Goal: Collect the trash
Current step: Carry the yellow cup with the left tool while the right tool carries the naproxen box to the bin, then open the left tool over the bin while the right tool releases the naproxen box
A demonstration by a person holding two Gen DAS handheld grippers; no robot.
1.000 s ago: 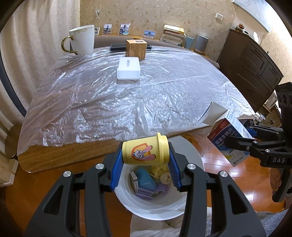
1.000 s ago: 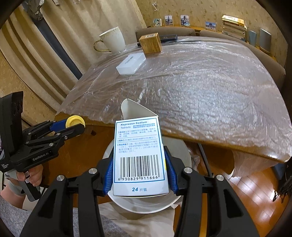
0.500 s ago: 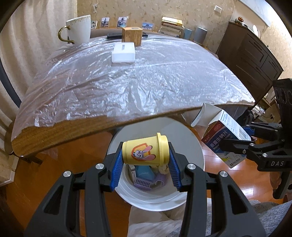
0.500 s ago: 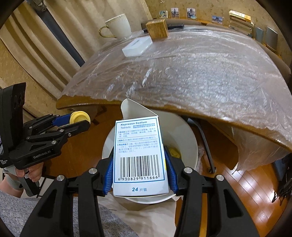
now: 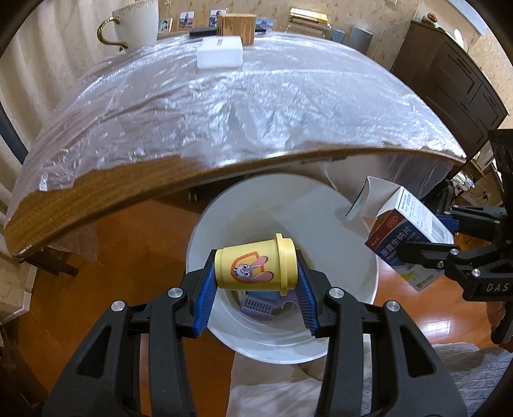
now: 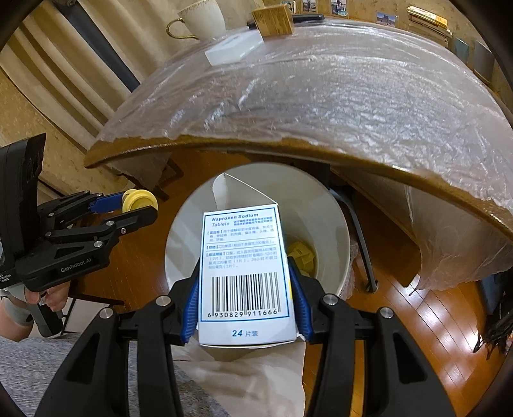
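Both tongs have dropped toward the white bin (image 5: pixel 359 288) since a second ago. Your left gripper (image 5: pixel 255 288) still clamps the yellow cup (image 5: pixel 253 268) and your right gripper (image 6: pixel 245 301) the pill box (image 6: pixel 243 266), both right over the bin's mouth. Just let go now, I'd say.

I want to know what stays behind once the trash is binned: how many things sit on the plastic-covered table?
4 on the table: a mug at the far left corner, a wooden block, a white box before it, a dark flat thing behind. More may be hidden.

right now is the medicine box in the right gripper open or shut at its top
Open. The medicine box has its top flap standing up off the end, seen over the white bin; the left wrist view shows the same flap lifted.
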